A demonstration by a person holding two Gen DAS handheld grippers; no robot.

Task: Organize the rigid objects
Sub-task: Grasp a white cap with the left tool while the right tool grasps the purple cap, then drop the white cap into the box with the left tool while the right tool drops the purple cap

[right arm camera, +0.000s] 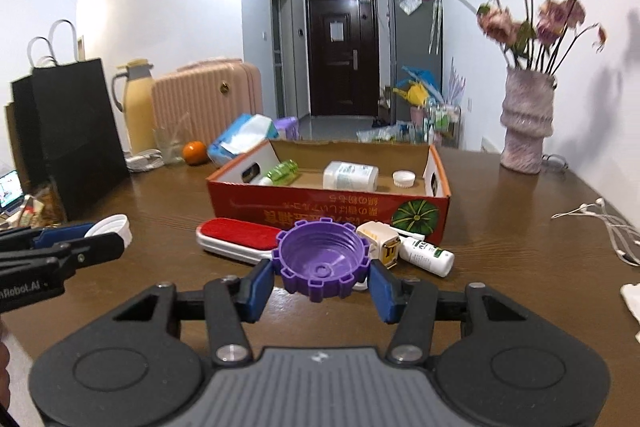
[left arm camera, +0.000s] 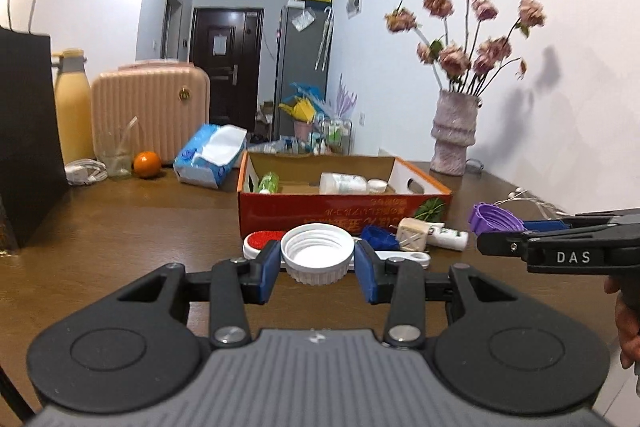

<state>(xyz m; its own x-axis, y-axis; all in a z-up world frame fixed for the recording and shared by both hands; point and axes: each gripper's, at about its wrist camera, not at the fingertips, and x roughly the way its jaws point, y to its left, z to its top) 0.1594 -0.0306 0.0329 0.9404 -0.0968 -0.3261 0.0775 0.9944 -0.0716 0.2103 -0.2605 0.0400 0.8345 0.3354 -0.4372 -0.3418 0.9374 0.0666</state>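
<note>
Both tongs were loaded: the left tongs pinched a white cap, the right tongs a purple cap, both short of the box mid-surface. Those rim-only grips could've slipped.

Both views are wrist fisheyes looking forward along their own fingers, tilted slightly down over a wooden table, close to its surface. The left wrist view faces the red cardboard box at centre frame, with the right gripper entering at the right edge. The right wrist view faces the same box, with the left gripper at the left edge. Both share the box, the vase of flowers at right, and the dark door down the hallway.
</note>
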